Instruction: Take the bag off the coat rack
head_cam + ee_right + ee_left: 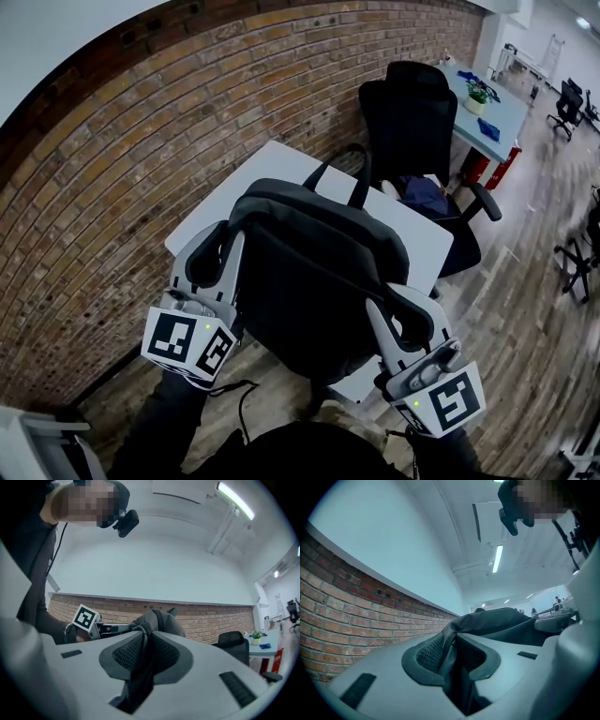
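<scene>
I hold black fabric backpack [319,272] between both claws, above white rectangular surface [281,161]. Left claw [451,654] and right claw [143,656] each pinch only a thin fabric fold. Risk, I judge: fold slides from pads under load, backpack drops onto surface.
</scene>
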`<state>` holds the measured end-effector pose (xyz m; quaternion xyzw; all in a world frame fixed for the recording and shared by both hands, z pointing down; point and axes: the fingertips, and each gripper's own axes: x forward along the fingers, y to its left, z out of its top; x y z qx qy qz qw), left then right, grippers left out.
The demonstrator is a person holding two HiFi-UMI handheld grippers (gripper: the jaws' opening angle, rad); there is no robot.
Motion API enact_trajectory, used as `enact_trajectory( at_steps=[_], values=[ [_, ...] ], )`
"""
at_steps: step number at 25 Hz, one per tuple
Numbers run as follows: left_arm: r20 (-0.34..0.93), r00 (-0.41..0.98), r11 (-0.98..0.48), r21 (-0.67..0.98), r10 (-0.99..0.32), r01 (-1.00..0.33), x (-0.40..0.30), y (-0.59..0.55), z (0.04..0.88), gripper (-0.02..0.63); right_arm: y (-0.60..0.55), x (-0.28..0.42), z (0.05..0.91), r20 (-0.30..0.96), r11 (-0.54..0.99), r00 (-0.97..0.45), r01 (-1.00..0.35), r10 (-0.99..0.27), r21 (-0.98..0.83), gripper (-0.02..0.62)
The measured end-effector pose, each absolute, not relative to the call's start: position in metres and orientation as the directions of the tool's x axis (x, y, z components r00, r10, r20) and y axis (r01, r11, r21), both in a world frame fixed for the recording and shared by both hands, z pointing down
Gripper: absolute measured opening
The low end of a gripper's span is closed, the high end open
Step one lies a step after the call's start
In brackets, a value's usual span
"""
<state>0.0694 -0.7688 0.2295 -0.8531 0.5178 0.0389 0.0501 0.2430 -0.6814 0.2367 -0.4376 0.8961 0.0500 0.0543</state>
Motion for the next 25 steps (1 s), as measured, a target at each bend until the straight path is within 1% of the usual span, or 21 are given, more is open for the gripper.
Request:
enact_trajectory(
  at_steps=[25],
  values=[
    [-0.152,0.442,-0.442,-0.037,-0.884,-0.896,0.077,-0.790,0.228,0.086,-0.721,0.261,0.239,-0.161,0.560,-0.554,-0.829,-0.817,0.009,0.063]
  ],
)
